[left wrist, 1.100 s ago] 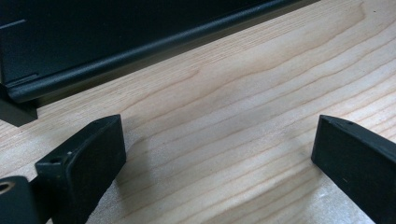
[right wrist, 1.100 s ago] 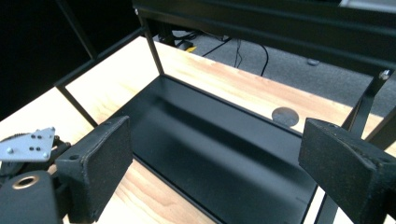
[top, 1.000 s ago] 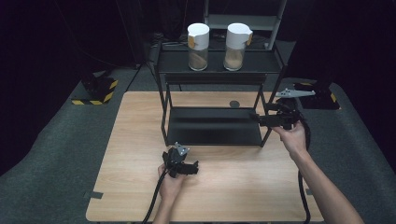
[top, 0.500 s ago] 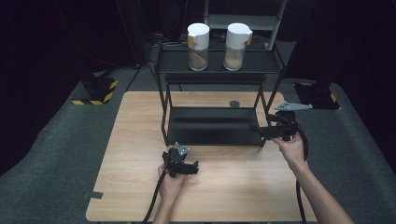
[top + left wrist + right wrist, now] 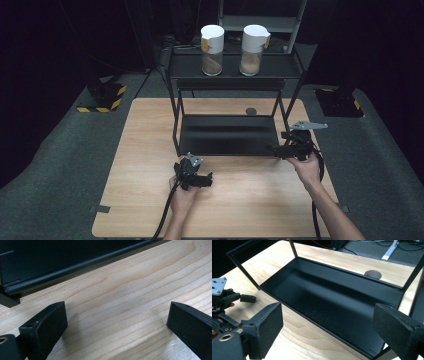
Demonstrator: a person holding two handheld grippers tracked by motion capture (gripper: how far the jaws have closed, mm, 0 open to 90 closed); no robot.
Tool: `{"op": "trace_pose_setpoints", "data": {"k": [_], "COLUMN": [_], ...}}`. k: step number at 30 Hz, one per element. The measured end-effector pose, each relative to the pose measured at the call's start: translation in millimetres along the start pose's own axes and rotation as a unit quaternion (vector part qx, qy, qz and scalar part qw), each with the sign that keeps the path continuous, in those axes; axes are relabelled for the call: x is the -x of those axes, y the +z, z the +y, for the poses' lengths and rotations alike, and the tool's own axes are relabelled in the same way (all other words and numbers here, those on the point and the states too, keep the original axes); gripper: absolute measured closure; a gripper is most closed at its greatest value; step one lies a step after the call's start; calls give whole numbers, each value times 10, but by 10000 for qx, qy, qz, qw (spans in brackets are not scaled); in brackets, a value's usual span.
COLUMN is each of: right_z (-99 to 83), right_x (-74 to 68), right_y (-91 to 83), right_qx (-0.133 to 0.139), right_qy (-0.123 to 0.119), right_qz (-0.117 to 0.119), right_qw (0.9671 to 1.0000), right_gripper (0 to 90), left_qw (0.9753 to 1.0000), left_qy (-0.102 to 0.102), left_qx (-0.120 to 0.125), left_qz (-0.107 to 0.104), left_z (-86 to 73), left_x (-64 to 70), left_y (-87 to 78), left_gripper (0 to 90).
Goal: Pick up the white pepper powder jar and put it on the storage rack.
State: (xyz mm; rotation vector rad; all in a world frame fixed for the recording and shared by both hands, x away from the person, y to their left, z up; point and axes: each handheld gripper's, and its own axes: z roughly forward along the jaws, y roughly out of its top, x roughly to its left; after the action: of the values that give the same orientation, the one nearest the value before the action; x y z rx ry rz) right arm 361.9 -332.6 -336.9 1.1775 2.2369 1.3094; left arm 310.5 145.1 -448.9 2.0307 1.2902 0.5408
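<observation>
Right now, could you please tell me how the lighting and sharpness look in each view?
High view: table evenly lit, surroundings dark, slightly soft. Left gripper view: wood grain sharp, the left claw blurred at the edges. Right gripper view: a soft sheen on the black shelf, the near right claw out of focus.

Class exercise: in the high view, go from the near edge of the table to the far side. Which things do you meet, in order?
Left gripper → right gripper → rack's bottom shelf → round hole in the table → two white-lidded jars, left jar and right jar, on the rack's top shelf.
</observation>
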Motion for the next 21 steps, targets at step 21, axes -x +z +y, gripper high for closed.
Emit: {"op": "trace_pose_setpoints", "data": {"k": [21], "right_z": [-276], "right_x": [-60], "right_y": [227], "right_qx": [-144], "right_qy": [-11], "right_qz": [42], "right_qw": [9999], "right_gripper": [101], "left_qw": [10000], "left_qy": [-4], "left_qx": [3], "left_qz": [-1], "left_z": [-1], "left_x": [0], "left_y": [0], "left_gripper": [30]}}
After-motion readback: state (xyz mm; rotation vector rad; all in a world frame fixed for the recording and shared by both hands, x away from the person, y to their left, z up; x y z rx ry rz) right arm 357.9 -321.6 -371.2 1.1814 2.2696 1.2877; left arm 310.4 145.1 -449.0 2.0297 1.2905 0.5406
